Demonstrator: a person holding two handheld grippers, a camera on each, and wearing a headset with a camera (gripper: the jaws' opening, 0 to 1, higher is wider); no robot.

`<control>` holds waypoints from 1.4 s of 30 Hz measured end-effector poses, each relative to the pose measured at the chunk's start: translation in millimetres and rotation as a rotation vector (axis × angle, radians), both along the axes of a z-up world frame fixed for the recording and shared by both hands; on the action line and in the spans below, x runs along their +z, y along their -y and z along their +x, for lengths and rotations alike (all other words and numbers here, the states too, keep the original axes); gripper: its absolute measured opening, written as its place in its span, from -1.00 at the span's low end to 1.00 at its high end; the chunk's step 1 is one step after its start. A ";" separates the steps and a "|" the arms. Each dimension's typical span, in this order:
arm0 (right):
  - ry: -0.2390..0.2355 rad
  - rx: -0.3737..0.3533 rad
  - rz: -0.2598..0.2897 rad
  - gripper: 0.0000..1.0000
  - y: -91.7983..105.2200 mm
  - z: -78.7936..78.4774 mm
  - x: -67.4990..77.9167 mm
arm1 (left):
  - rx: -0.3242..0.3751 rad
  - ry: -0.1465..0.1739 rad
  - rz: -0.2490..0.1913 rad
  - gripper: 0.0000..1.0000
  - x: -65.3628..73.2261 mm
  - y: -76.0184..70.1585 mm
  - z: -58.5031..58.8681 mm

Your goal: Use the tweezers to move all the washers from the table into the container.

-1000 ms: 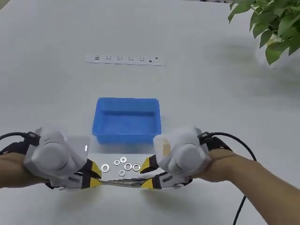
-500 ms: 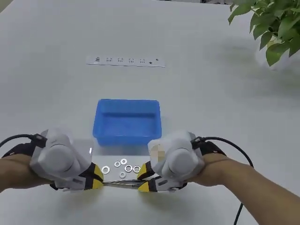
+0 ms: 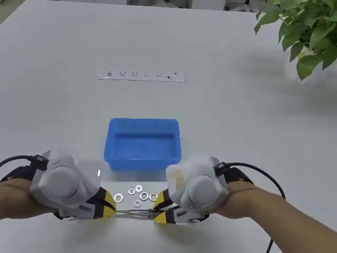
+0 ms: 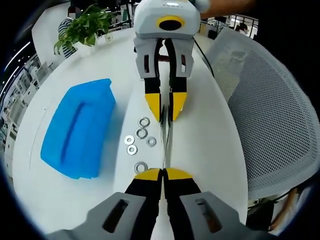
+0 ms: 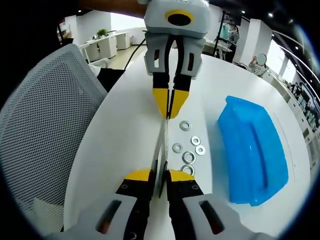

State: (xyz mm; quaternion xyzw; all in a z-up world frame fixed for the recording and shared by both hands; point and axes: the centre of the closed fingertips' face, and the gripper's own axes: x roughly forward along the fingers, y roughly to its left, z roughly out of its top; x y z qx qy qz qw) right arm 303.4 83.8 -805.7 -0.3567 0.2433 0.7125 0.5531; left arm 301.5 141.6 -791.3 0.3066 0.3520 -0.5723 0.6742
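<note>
Tweezers (image 3: 135,212) pinched by left claw (image 3: 109,205), right claw (image 3: 159,210)

The head view looks down and forward from above the white surface (image 3: 237,132), with the left hand-held gripper (image 3: 109,204) and right hand-held gripper (image 3: 159,209) near its lower edge. The two gripper views sit low and close, facing each other along the tweezers (image 4: 164,150). All three share the washers (image 3: 138,194) and blue container (image 3: 142,139).

Tweezers (image 3: 136,212) ends hidden (both sides)
</note>
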 end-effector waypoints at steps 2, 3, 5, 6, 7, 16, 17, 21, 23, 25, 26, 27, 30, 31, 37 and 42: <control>-0.001 -0.005 0.006 -0.75 -0.2 -0.2 0.8 | 0.000 0.006 -0.005 -0.89 3.5 0.5 -0.1; -0.005 -0.010 0.009 -0.75 -0.4 -0.4 1.2 | 0.000 0.003 -0.010 -0.89 5.5 1.0 -0.8; -0.010 -0.017 0.017 -0.74 -1.0 -1.0 1.9 | 0.002 0.006 -0.019 -0.89 11.2 2.3 -1.4; -0.012 -0.019 0.021 -0.74 -1.4 -1.6 2.4 | 0.007 0.001 -0.024 -0.90 15.3 3.6 -2.1; -0.013 -0.021 0.024 -0.73 -1.6 -1.8 2.6 | 0.005 0.006 -0.026 -0.90 18.2 4.3 -2.4; -0.016 -0.037 0.047 -0.75 -6.1 -3.0 6.5 | -0.028 0.045 -0.044 -0.91 45.3 13.1 -2.7; -0.018 -0.037 0.049 -0.75 -6.5 -3.5 7.2 | -0.034 0.050 -0.041 -0.91 48.3 13.8 -3.0; -0.021 -0.048 0.067 -0.76 -8.5 -4.0 11.1 | -0.048 0.066 -0.050 -0.91 60.0 17.3 -2.6; -0.023 -0.058 0.079 -0.77 -9.8 -3.5 13.5 | -0.050 0.077 -0.060 -0.91 65.9 19.9 -2.0; -0.022 -0.062 0.088 -0.77 -10.9 -3.1 15.7 | -0.055 0.087 -0.073 -0.91 73.6 23.6 -2.4; -0.024 -0.067 0.095 -0.77 -11.9 -2.8 17.3 | -0.058 0.090 -0.075 -0.91 76.0 24.9 -2.7; -0.027 -0.071 0.099 -0.78 -12.6 -2.8 18.4 | -0.062 0.092 -0.078 -0.91 79.6 26.7 -3.2; -0.028 -0.077 0.115 -0.78 -15.8 -3.4 21.4 | -0.073 0.102 -0.087 -0.91 87.4 31.5 -3.7; -0.030 -0.080 0.119 -0.78 -16.5 -3.7 22.0 | -0.075 0.103 -0.090 -0.91 89.3 33.0 -3.9; -0.032 -0.081 0.136 -0.78 -22.4 -6.9 25.3 | -0.092 0.104 -0.109 -0.91 98.5 41.6 -6.0; -0.028 -0.079 0.146 -0.78 -24.9 -9.7 25.0 | -0.103 0.100 -0.126 -0.91 99.9 47.2 -8.2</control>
